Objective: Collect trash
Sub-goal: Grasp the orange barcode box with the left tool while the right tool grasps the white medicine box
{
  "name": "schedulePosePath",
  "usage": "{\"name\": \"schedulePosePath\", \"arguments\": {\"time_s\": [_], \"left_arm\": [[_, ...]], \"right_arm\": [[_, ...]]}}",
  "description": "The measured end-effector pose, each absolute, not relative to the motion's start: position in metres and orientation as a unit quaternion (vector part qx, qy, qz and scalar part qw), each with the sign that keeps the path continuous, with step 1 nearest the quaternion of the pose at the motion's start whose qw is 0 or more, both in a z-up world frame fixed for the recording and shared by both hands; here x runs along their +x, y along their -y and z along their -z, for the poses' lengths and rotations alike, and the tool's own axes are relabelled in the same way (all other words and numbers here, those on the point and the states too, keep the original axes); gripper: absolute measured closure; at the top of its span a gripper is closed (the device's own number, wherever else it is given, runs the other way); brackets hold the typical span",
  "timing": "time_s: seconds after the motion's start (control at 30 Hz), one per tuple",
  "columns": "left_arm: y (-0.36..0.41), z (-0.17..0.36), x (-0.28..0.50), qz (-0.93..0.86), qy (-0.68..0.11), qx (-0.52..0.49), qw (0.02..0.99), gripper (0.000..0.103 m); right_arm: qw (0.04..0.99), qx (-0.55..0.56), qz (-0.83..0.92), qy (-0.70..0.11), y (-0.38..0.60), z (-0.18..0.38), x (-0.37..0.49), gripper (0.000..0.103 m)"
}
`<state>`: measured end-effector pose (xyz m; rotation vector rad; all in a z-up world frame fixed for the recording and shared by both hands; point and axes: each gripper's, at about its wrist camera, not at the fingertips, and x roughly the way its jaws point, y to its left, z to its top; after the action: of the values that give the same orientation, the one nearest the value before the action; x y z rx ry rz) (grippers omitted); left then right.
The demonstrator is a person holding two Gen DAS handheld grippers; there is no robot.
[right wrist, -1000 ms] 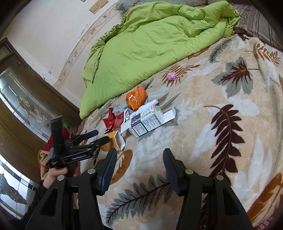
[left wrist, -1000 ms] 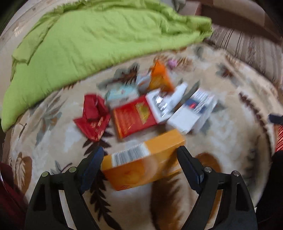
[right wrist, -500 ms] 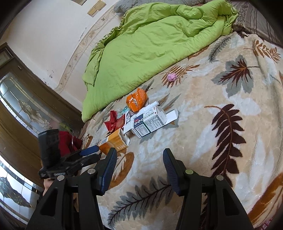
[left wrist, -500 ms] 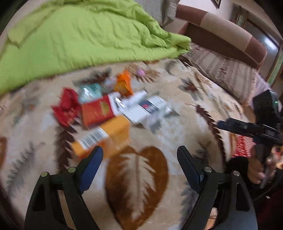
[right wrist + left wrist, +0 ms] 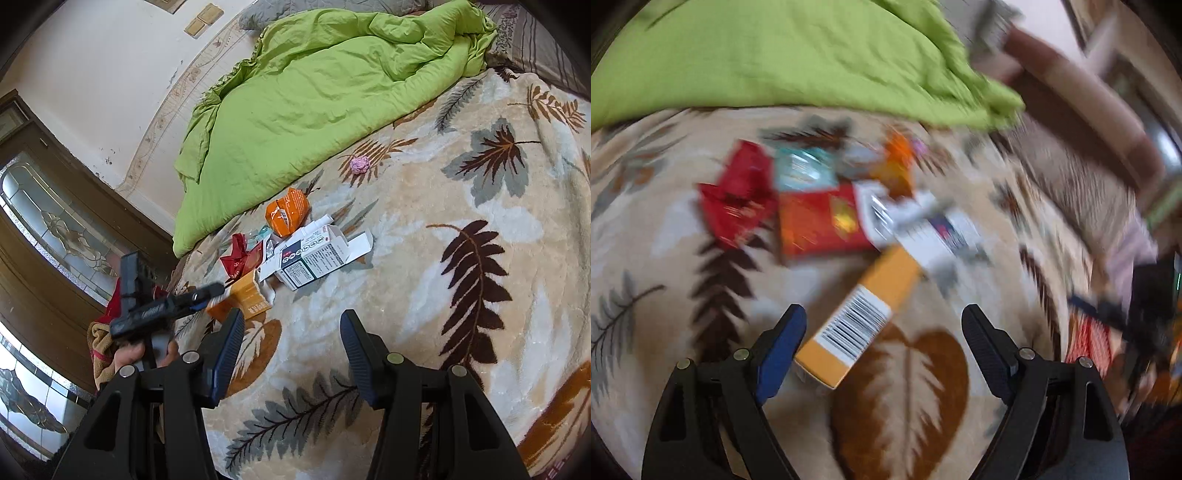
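blurring left view, orange box (image 5: 860,317) perhaps touching left tool (image 5: 882,328)

The left hand-held gripper (image 5: 882,332) hangs wide open over the leaf-print blanket (image 5: 657,258). An orange barcoded carton (image 5: 862,314) lies between its fingers, unclamped. Beyond, blurred red wrappers (image 5: 738,199) sit near a green quilt (image 5: 783,55).

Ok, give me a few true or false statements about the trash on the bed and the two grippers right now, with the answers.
1. The left gripper has open jaws around the near end of the orange box. True.
2. The right gripper is clamped on the white carton. False: it is open, empty, short of the carton.
3. A pink crumpled ball lies apart from the pile. True.
4. The green quilt covers the trash. False: the trash lies on the leaf-patterned blanket.
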<state>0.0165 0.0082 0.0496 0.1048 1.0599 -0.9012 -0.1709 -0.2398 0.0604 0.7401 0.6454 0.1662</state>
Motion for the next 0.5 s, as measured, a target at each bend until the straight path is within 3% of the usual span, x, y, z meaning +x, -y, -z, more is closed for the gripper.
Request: {"name": "schedulePosePath", "arguments": {"time_s": [0.1, 0.13, 0.23, 0.33, 0.5], "left_arm": [[0.014, -0.044, -0.005, 0.405, -0.484, 0.117, 0.767, 0.030], [0.021, -0.041, -0.007, 0.395, -0.488, 0.129, 0.768, 0.040], [0.041, -0.037, -0.010, 0.378, -0.486, 0.147, 0.774, 0.053], [0.057, -0.029, -0.009, 0.349, -0.494, 0.158, 0.781, 0.076], [0.057, -0.032, -0.027, 0.326, -0.471, 0.135, 0.808, 0.078]], "right_arm": [[0.877, 0.356, -0.081, -0.314, 0.239, -0.059, -0.168, 0.045], [0.877, 0.355, -0.081, -0.314, 0.239, -0.059, -0.168, 0.045], [0.880, 0.350, -0.080, -0.311, 0.238, -0.060, -0.168, 0.045], [0.880, 0.350, -0.079, -0.311, 0.238, -0.060, -0.169, 0.045], [0.876, 0.353, -0.078, -0.319, 0.240, -0.059, -0.168, 0.045]]}}
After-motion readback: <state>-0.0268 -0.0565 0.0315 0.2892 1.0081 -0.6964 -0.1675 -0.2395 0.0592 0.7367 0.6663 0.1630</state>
